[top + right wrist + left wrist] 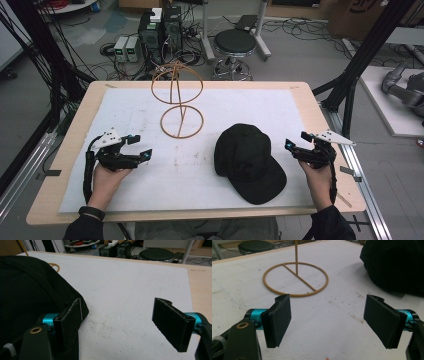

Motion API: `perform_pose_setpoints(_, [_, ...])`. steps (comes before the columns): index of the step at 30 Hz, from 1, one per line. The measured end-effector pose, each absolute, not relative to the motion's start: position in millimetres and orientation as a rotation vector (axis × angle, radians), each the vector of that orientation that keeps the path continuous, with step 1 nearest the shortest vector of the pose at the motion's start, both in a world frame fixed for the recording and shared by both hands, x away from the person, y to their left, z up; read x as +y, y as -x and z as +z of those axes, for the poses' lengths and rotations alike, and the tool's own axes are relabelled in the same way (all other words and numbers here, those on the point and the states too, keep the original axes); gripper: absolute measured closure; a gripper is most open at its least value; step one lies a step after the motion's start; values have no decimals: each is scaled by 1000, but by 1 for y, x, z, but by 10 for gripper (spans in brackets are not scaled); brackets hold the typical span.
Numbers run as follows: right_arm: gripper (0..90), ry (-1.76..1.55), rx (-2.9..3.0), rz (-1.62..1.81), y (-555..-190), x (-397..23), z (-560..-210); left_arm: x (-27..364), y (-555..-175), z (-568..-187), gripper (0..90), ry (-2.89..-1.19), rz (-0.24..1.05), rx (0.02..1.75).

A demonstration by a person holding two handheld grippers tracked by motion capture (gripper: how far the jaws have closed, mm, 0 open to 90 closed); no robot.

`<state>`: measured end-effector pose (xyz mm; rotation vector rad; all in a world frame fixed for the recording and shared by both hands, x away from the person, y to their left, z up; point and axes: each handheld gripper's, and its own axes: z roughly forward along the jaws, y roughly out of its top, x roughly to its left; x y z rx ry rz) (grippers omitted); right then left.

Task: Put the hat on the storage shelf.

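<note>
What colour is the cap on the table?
Black all over; the cap shows best in the high view.

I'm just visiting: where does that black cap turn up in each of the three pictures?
High view: the black cap lies right of centre on the white mat, brim toward the person.
Left gripper view: it fills the top right corner.
Right gripper view: it covers the left side, behind the left jaw.
Shared landmark: the wooden ring stand, whose base ring sits left of the cap.

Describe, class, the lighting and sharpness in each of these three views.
High view: even, soft light, slightly grainy; the black cap shows little detail. Left gripper view: the hat stand sharp, near jaws softer. Right gripper view: the cap reads dark against the bright white mat.
</note>
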<state>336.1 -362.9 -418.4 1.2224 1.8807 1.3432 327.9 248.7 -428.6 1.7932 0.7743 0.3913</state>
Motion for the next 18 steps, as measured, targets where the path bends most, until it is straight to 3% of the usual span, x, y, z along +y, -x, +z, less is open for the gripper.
perform_pose_setpoints(18, [233, -1219, 1881, 1335, -335, -362, -418, 225, -325, -419, 213, -1780, 331, 709])
